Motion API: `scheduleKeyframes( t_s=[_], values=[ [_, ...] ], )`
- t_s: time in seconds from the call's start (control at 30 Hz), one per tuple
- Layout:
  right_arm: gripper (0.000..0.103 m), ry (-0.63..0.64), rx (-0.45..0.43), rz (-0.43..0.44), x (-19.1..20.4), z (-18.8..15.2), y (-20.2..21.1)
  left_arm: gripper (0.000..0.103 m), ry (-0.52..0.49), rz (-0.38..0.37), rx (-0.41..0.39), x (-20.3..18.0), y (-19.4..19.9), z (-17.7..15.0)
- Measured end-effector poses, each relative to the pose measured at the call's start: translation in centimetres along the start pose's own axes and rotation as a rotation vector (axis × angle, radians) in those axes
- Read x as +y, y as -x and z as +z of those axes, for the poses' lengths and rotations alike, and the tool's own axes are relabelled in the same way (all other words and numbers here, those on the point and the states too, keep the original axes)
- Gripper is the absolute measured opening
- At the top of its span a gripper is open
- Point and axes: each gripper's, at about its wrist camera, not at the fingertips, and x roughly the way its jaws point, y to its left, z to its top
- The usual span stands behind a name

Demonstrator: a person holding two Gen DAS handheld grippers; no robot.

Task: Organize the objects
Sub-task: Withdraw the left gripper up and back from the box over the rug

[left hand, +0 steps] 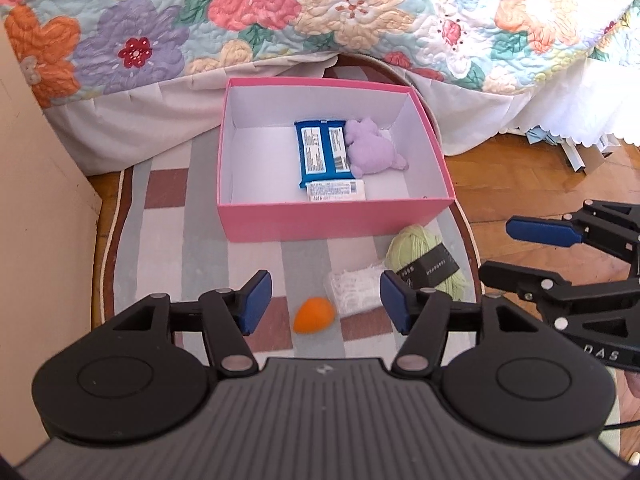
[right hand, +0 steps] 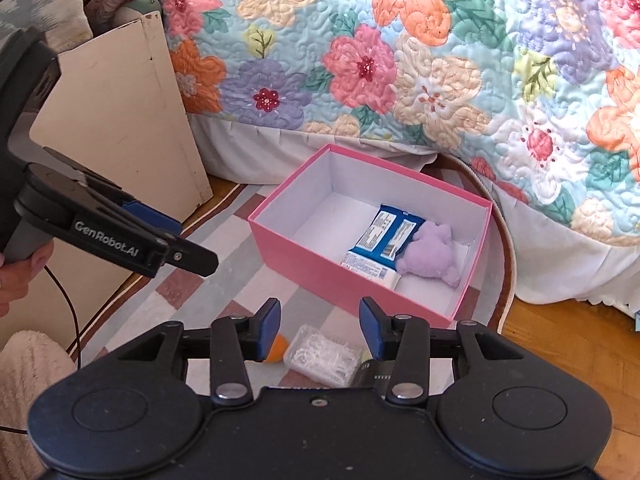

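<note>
A pink box (left hand: 332, 216) (right hand: 320, 276) stands open on the striped rug. In it lie a blue packet (left hand: 322, 152) (right hand: 384, 234), a small white packet (left hand: 335, 191) and a purple plush toy (left hand: 374, 148) (right hand: 430, 254). In front of the box lie an orange egg-shaped sponge (left hand: 313, 315) (right hand: 278, 347), a clear packet of white bits (left hand: 354, 290) (right hand: 322, 356) and a green yarn ball (left hand: 426, 262). My left gripper (left hand: 324, 302) is open and empty above the sponge. My right gripper (right hand: 319, 330) is open and empty above the clear packet; it also shows in the left wrist view (left hand: 516, 252).
A bed with a floral quilt (left hand: 320, 12) (right hand: 400, 60) rises behind the box. A beige cabinet (right hand: 120, 120) stands at the left. Wooden floor (left hand: 540, 184) lies right of the rug, with papers (left hand: 576, 152) under the bed's edge.
</note>
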Motion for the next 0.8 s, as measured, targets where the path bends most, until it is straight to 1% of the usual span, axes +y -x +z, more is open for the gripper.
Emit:
scheduleKeyframes(
  t_s=[0.27,0.4,0.43,0.57,0.67,0.8],
  values=[
    [0.058,0.008,0.018,0.010,0.5,-0.8,0.7,0.063,0.004,0.014,0.012,-0.3,0.9,-1.5],
    [0.063,0.015,0.036,0.022,0.7,-1.4,0.7,0.064,-0.005,0.002,0.027,-0.6,0.7,-2.1],
    [0.063,0.019,0.038,0.026,0.8,-1.6,0.7,0.066,-0.010,0.002,0.028,-0.6,0.5,-2.2],
    [0.064,0.032,0.044,0.046,1.0,-2.1,0.9,0.066,-0.002,0.037,0.052,-0.4,-0.1,-2.9],
    [0.067,0.042,0.049,0.060,1.1,-2.5,1.0,0.067,-0.001,0.036,0.062,-0.4,-0.2,-3.4],
    [0.068,0.061,0.058,0.070,1.5,-3.0,1.1,0.069,0.000,0.036,0.073,-0.7,-0.1,-4.2]
  ],
)
